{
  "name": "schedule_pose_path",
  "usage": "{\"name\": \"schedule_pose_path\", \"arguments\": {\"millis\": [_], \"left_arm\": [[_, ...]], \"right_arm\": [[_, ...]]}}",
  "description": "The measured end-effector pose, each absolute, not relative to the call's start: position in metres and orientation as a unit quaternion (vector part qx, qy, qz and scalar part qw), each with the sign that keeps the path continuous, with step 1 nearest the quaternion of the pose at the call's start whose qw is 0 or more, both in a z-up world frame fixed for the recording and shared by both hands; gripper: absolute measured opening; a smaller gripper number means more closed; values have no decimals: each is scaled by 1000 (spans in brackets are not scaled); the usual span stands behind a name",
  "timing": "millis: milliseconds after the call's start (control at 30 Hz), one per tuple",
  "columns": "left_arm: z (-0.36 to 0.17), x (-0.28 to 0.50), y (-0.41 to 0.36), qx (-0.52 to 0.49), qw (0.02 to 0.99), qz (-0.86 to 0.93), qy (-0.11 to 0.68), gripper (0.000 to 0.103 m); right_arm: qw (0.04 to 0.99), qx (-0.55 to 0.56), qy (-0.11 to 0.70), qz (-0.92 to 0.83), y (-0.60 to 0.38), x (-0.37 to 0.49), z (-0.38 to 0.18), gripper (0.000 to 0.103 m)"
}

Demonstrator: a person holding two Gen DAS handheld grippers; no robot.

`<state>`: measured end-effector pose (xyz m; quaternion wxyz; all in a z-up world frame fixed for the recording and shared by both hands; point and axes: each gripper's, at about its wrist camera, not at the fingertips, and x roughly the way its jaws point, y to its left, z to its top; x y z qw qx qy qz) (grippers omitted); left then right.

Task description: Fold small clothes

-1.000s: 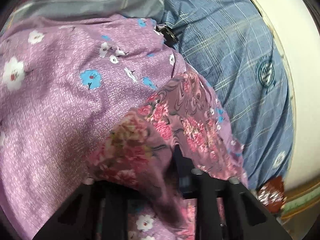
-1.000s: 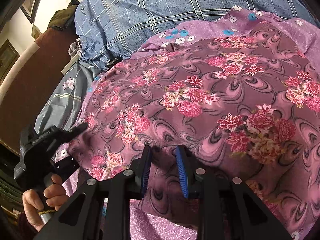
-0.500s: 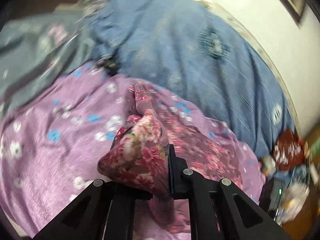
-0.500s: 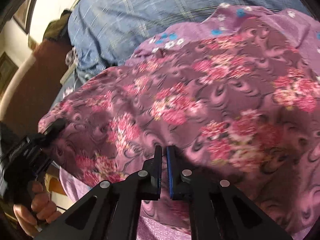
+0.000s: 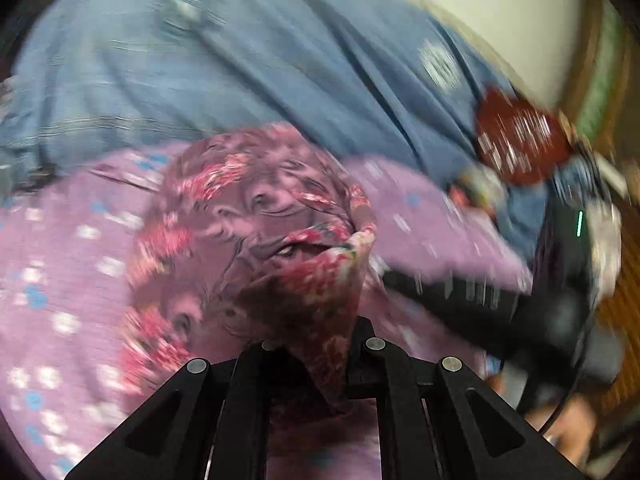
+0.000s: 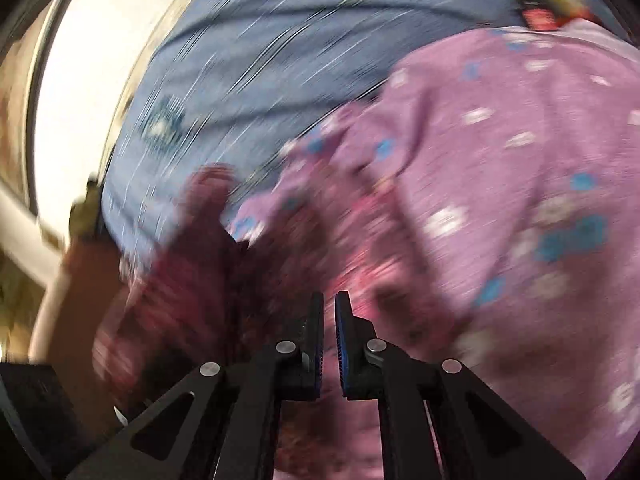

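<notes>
Both views are heavily motion-blurred: a blue checked sheet [image 5: 248, 64] fills the far side, with a lilac flowered cloth [image 5: 60, 248] lying over its near part. The maroon floral garment [image 5: 248, 216] lies bunched on the lilac cloth, one corner pinched in the left gripper [image 5: 320, 354]. The right gripper [image 6: 329, 344] has its blue-padded jaws nearly pressed together; whether fabric sits between them cannot be told.

Garment [image 5: 248, 216]: maroon-mauve ground with swirls and pink-red flower clusters. Cloth [image 5: 60, 264] beneath it: lilac, speckled weave, scattered white and blue blossoms. Sheet [image 5: 240, 68]: blue with a pale check and a whitish round emblem. Patch [image 5: 520, 136] at the sheet's edge: dark red with white flecks. Left gripper [image 5: 316, 344]: black. Right gripper [image 6: 329, 316]: black with blue ribbed pads [image 6: 342, 340].
</notes>
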<state>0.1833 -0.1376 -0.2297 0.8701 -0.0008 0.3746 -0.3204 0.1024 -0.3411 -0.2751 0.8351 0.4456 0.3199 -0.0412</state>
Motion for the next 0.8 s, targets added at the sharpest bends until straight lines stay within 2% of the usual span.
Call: {"name": "schedule_pose_path", "arguments": {"millis": [100,133,233,367,467,600,733,800], "left_arm": [[-260,188,-154,7,836,-335,435,15],[-266,189,-148,1,830,-341,442,15],[-255,191,-120,-34,816,-383,432,25],[-231,173,-77,-17,830,-425,360,54],[-232,172,-53,1,842,-419,338,56],[-247,192,-33,-11,847,-385,367,56],[-265,206,-39,12,852,-367,373,56],[-278,205,-56,68,851,-360,376,56]], "right_arm": [[815,481,322,-36,-363,98,-282,11],[805,494,328,-23,-367,100,-286,12],[779,531,332,12,-373,103,-295,20],[761,554,336,38,-369,108,-301,40],[759,547,353,26,-362,110,-305,46],[763,532,367,16,-355,113,-307,46],[821,466,325,-53,-349,105,-280,46],[862,416,286,-52,-336,103,-258,45]]}}
